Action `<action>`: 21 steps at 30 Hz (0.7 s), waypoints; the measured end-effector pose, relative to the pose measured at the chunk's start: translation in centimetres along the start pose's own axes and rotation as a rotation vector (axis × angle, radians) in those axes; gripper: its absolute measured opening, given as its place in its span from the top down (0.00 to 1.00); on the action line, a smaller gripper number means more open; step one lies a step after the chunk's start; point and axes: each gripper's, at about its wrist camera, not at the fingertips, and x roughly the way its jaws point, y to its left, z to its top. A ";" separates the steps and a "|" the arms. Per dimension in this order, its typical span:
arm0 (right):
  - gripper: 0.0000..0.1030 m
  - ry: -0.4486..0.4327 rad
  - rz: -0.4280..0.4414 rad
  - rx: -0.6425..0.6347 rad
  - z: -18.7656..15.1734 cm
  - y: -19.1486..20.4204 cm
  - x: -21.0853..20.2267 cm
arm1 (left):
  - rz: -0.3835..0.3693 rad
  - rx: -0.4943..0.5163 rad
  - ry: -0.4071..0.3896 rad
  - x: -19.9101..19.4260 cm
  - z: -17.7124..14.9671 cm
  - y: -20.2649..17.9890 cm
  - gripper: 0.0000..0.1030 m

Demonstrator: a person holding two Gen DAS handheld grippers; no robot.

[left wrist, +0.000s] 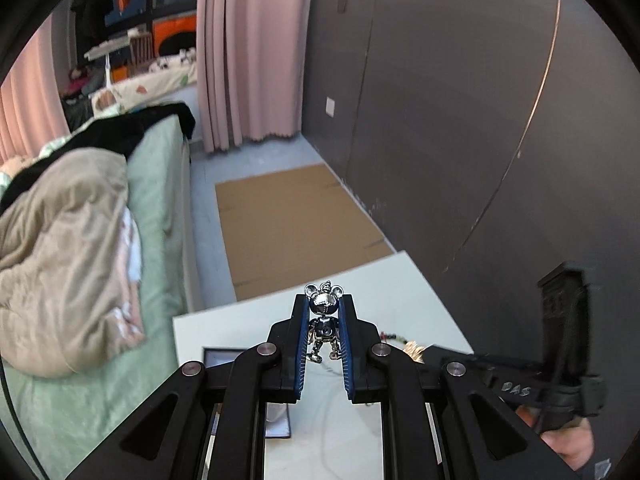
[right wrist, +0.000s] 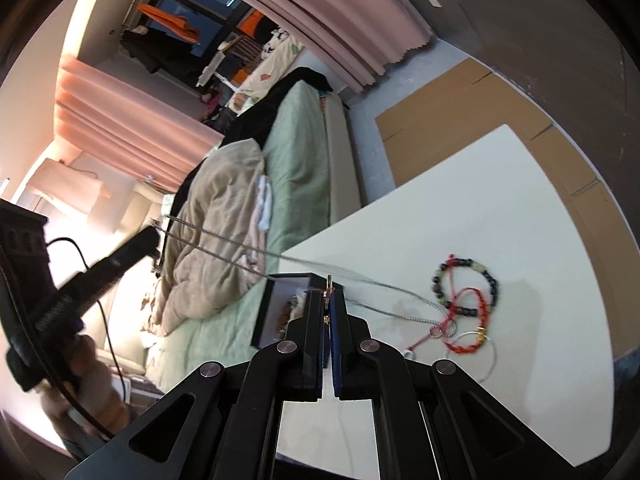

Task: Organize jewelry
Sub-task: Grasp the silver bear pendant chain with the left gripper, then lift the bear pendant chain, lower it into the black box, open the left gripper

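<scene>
In the left wrist view my left gripper (left wrist: 324,300) is shut on a silver bear-shaped pendant (left wrist: 325,305), held above the white table (left wrist: 416,300). The pendant's thin silver chain (right wrist: 224,254) runs taut from the left gripper (right wrist: 154,236) down to a tangle of jewelry on the table. That tangle holds a dark beaded bracelet (right wrist: 490,278), a red cord bracelet (right wrist: 466,346) and a thin silver bangle (right wrist: 490,366). My right gripper (right wrist: 329,292) is shut on a small gold piece (right wrist: 329,283), which pokes out above its tips.
A black jewelry box (right wrist: 264,312) with a pale lining stands open at the table's left edge. Beyond the table are a bed with a green sheet (left wrist: 156,208), flat cardboard (left wrist: 288,224) on the floor and a dark wall (left wrist: 440,120). A hand (left wrist: 572,446) holds the right gripper's handle.
</scene>
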 end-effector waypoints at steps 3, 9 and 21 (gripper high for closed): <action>0.95 -0.007 0.029 -0.019 -0.1 0.8 0.4 | 0.008 0.012 -0.035 -1.8 0.8 0.2 0.86; 0.95 -0.008 0.078 -0.054 -0.5 2.7 1.1 | 0.036 0.020 -0.094 -5.0 2.3 1.2 0.86; 0.95 0.007 0.107 -0.078 -0.8 4.0 2.6 | 0.084 0.003 -0.183 -10.0 4.7 3.9 0.86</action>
